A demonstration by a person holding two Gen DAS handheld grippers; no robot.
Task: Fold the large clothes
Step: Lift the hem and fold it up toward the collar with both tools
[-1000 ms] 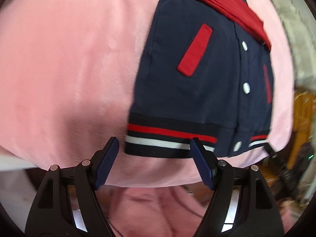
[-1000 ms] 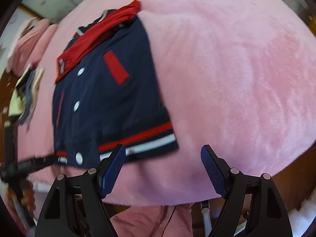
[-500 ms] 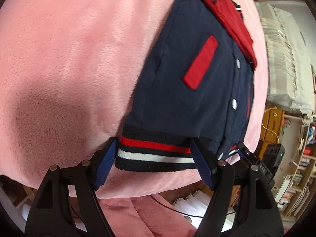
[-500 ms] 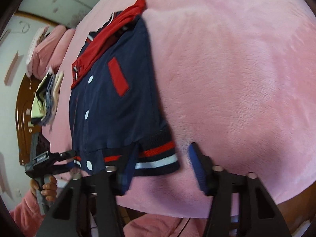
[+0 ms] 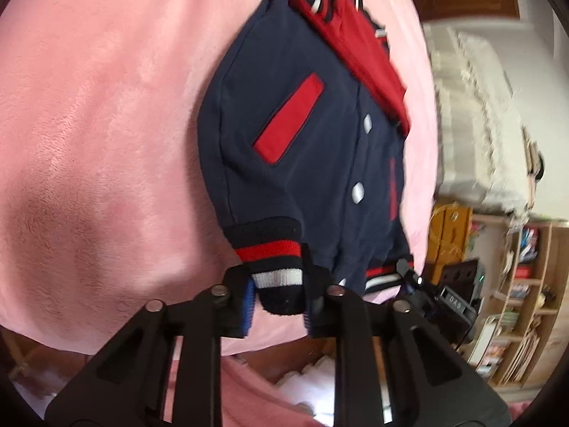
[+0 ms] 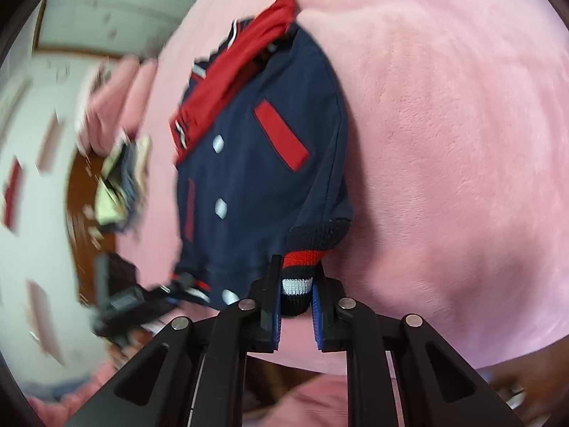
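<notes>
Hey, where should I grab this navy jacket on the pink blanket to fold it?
Grip the jacket by its striped ribbed hem, one corner per gripper, coming from the near edge. The hem is thick, lies nearest and bunches between the fingers. Both grippers' jaws are closing on it now.

The left hand-held gripper (image 5: 277,299) is matte black plastic: two angular arms with triangular cut-outs, round silver screw heads along their tops, and ribbed blue pads on the inner faces. The right hand-held gripper (image 6: 295,306) is built alike. Pink clothing shows at 6 o'clock.
</notes>
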